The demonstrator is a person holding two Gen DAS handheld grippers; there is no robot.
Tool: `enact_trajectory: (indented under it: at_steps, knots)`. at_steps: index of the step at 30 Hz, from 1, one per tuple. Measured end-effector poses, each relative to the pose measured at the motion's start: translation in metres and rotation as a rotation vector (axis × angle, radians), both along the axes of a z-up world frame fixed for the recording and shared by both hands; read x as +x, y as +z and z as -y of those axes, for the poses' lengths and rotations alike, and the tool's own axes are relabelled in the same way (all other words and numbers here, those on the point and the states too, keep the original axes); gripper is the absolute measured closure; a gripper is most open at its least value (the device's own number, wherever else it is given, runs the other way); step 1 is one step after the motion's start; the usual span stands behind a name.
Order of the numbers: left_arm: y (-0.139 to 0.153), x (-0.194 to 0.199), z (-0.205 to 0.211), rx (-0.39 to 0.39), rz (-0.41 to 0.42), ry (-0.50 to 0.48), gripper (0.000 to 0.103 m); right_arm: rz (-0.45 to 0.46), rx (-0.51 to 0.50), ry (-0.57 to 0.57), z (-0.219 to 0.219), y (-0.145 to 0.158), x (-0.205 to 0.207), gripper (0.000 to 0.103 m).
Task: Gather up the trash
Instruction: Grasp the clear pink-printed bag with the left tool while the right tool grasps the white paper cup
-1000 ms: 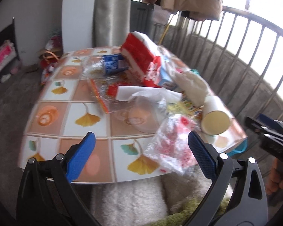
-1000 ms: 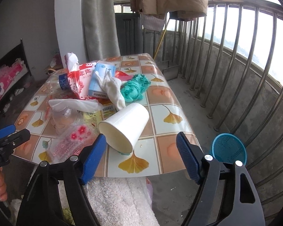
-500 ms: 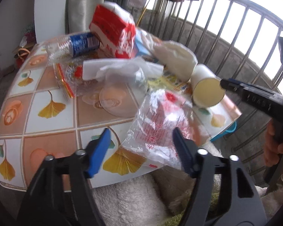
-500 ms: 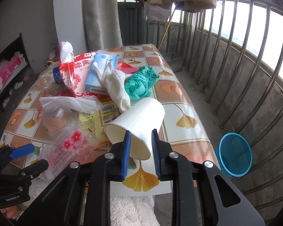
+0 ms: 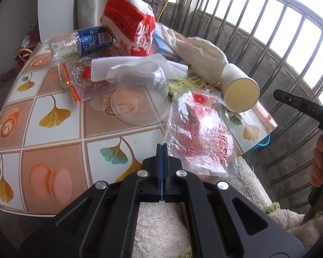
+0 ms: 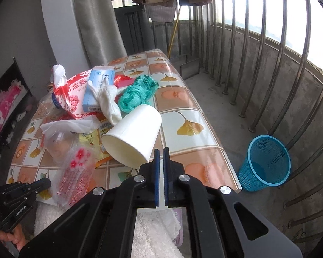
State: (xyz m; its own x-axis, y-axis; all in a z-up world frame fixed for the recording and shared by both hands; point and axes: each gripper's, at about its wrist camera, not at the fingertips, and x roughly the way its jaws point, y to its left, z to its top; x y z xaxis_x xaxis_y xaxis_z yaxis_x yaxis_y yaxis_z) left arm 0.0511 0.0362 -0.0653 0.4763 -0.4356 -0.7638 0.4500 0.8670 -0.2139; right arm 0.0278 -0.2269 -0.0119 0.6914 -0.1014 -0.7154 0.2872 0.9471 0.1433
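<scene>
Both hand-held grippers had closed since 1 s earlier: the left hand-held gripper (image 5: pixel 162 148) pinching the printed plastic bag (image 5: pixel 201 135), the right hand-held gripper (image 6: pixel 161 152) pinching the paper cup (image 6: pixel 132 137) rim on the bench (image 6: pixel 196 150), so 2 items were probably ready for the blue basket (image 6: pixel 267 163).

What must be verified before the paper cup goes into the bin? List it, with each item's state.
1. Right hand-held gripper open wide enough for the paper cup: not ok; its jaws are almost shut with nothing between them.
2. Cup within easy approach: ok; it lies on its side near the table edge, mouth toward the gripper.
3. Left hand-held gripper holding the clear plastic bag: cannot tell; its jaws are shut right at the bag's edge.
4. Blue basket ready: ok; it stands upright on the floor beside the table, mouth open.
</scene>
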Motion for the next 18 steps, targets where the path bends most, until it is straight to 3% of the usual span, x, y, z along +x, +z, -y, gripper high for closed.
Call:
enact_trajectory:
  at_steps: [1, 3, 5, 7, 10, 12, 14, 16, 18]
  knots:
    - [0.002, -0.001, 0.000, -0.005, 0.002, 0.003, 0.103, 0.011, 0.010, 0.008, 0.000, 0.001, -0.002, 0.100]
    - [0.007, -0.003, 0.000, -0.016, 0.002, 0.012, 0.103, 0.022, 0.024, 0.046, -0.001, 0.000, -0.003, 0.090]
    - [0.010, -0.006, -0.001, -0.028, 0.003, 0.019, 0.103, 0.031, 0.008, 0.077, -0.008, -0.001, 0.000, 0.048]
    - [0.017, -0.009, -0.002, -0.044, 0.017, 0.023, 0.103, 0.054, -0.028, 0.104, -0.015, -0.002, 0.005, 0.046]
    - [0.029, -0.017, -0.001, -0.063, 0.048, 0.016, 0.103, 0.040, -0.043, 0.122, -0.017, -0.012, 0.022, 0.046]
    - [0.040, -0.023, 0.001, -0.088, 0.066, 0.003, 0.103, 0.024, -0.029, 0.124, -0.014, -0.021, 0.033, 0.061]
    - [0.046, -0.026, 0.003, -0.088, 0.089, -0.004, 0.103, -0.004, -0.017, 0.104, -0.009, -0.031, 0.042, 0.091]
    - [0.048, -0.027, 0.008, -0.072, 0.102, -0.014, 0.103, -0.013, 0.038, 0.079, 0.001, -0.037, 0.042, 0.099]
    - [0.043, -0.024, 0.012, -0.049, 0.077, -0.018, 0.103, 0.001, 0.060, 0.055, 0.009, -0.036, 0.036, 0.100]
